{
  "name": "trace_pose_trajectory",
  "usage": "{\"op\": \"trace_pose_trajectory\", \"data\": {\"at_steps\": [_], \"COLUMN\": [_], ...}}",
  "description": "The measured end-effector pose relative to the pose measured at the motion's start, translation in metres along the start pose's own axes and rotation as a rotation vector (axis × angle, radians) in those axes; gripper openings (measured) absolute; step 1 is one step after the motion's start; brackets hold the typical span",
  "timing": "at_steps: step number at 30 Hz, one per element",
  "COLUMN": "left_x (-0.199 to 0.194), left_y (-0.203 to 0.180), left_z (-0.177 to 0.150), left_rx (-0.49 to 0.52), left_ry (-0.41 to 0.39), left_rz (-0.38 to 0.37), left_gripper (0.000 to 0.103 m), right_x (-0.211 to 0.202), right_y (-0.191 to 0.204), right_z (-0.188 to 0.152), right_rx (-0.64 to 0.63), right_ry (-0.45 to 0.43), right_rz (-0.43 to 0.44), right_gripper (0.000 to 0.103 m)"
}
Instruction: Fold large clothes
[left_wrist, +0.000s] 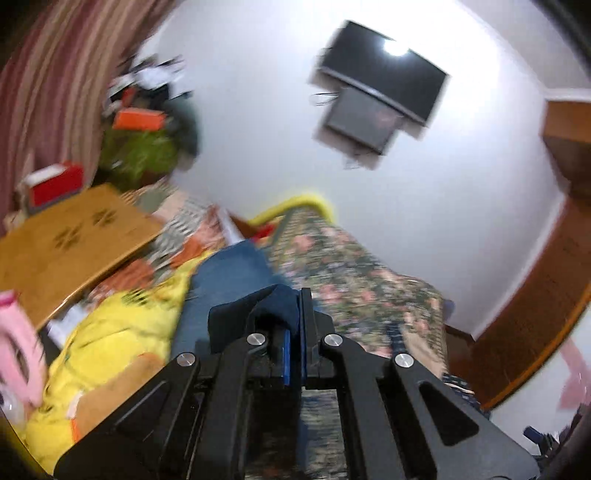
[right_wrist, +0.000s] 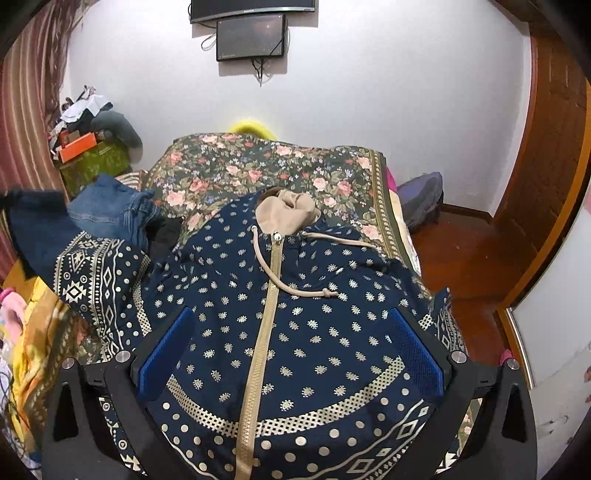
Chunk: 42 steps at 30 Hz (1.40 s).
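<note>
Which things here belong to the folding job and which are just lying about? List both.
Job: navy patterned hoodie spread on the bed; its sleeve cuff pinched in the left gripper; open right gripper over the hoodie.

Lying about: blue jeans, yellow blanket, wooden tray table, wall screens.

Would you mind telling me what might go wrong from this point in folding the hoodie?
1. The left tool pinches only a small bunch of the sleeve cuff; it may slip free as the sleeve is pulled across.
2. The jeans lie right beside that sleeve and could be dragged along.
3. The right tool hovers open over the hoodie, so nothing pins the body; it may shift on the floral bedspread.
</note>
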<state>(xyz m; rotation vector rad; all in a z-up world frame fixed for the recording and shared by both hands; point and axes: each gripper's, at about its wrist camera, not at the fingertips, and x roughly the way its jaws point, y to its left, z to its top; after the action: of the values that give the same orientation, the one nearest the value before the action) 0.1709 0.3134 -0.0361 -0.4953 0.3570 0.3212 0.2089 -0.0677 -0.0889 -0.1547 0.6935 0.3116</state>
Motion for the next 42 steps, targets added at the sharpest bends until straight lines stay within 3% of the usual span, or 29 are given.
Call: {"op": "trace_pose_trajectory", "data": {"at_steps": [5, 10, 16, 18, 24, 30, 35, 37, 38, 39, 42], "left_x": [0.011, 0.029, 0.065, 0.081, 0.109, 0.106, 0.094, 0.086, 0.082, 0.079, 0.059], "left_y": [-0.081, -0.156, -0.231, -0.251, -0.277, -0.284, -0.281, -0.28, -0.278, -0.277, -0.264], "left_z": [-0.003, -0.032, -0.093, -0.122, -0.211, -0.279, -0.281, -0.276, -0.272, -0.267, -0.246], "left_rx": [0.126, 0.236, 0.369, 0.399, 0.464, 0.528, 0.568, 0.59, 0.601, 0.609, 0.624], "left_ry": [0.019, 0.082, 0.239, 0.326, 0.571, 0.717, 0.718, 0.723, 0.714, 0.698, 0.639], "left_rz": [-0.11, -0.188, -0.259, -0.277, -0.308, -0.315, -0.308, -0.305, -0.297, -0.296, -0.302], "left_gripper": [0.002, 0.002, 0.002, 0.002, 0.002, 0.002, 0.012, 0.031, 0.047, 0.054, 0.057], "right_x": [-0.01, -0.018, -0.017, -0.015, -0.009, -0.006, -0.008, -0.01, -0.011, -0.012, -0.012], "right_y": [-0.011, -0.024, -0.04, -0.044, -0.054, -0.064, -0.067, -0.066, -0.064, -0.062, -0.051], "right_z": [0.0, -0.001, -0.009, -0.013, -0.026, -0.037, -0.04, -0.039, -0.037, -0.034, -0.028], "right_rx": [0.006, 0.015, 0.007, 0.001, -0.003, 0.015, 0.022, 0.021, 0.019, 0.015, -0.007], "right_ry": [-0.02, -0.03, -0.008, 0.002, 0.045, 0.077, 0.093, 0.09, 0.085, 0.079, 0.064], "right_rz": [0.004, 0.003, -0.019, -0.03, -0.058, -0.071, -0.081, -0.081, -0.078, -0.075, -0.058], "right_gripper": [0.103, 0.103, 0.103, 0.103, 0.103, 0.103, 0.103, 0.103, 0.103, 0.103, 0.103]}}
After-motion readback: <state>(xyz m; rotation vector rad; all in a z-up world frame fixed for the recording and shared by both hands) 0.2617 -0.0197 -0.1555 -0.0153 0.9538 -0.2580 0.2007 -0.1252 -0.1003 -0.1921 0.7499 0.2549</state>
